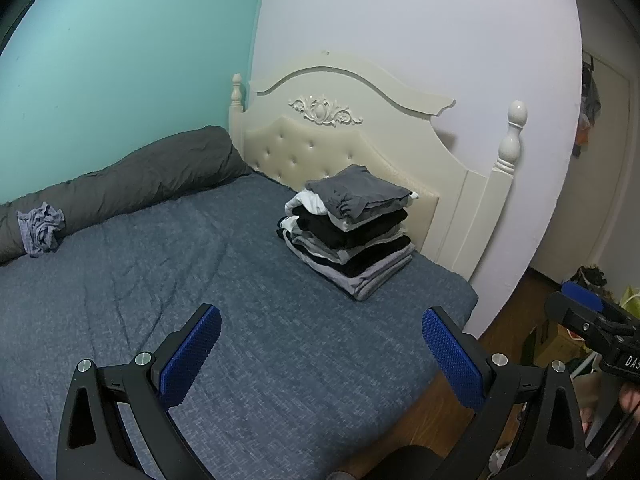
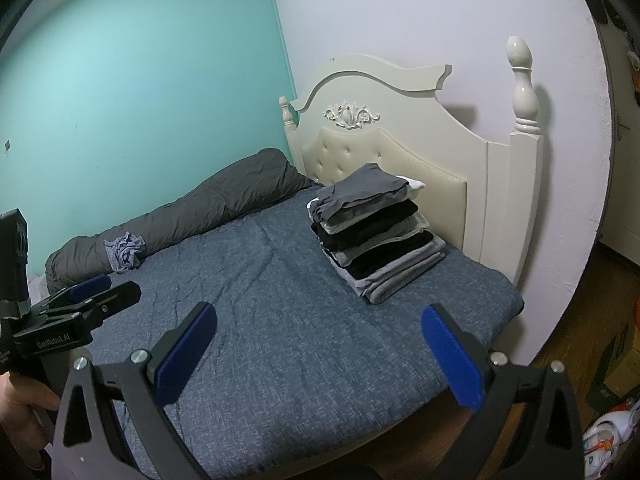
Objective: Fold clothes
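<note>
Between garments, judging by the bed [image 1: 240,320] lying bare below both tools. Folded stack [image 1: 352,232] ahead-right; crumpled cloth [image 1: 40,230] far ahead-left, apparently next, needing a long reach. Left gripper [image 1: 320,356] and right gripper [image 2: 318,354] spread wide, holding nothing.

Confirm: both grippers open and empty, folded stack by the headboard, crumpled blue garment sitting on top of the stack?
Not quite. The crumpled blue garment lies across the bed against the grey rolled duvet, well apart from the folded stack; the right wrist view shows it. Left gripper and right gripper are open and empty.
</note>
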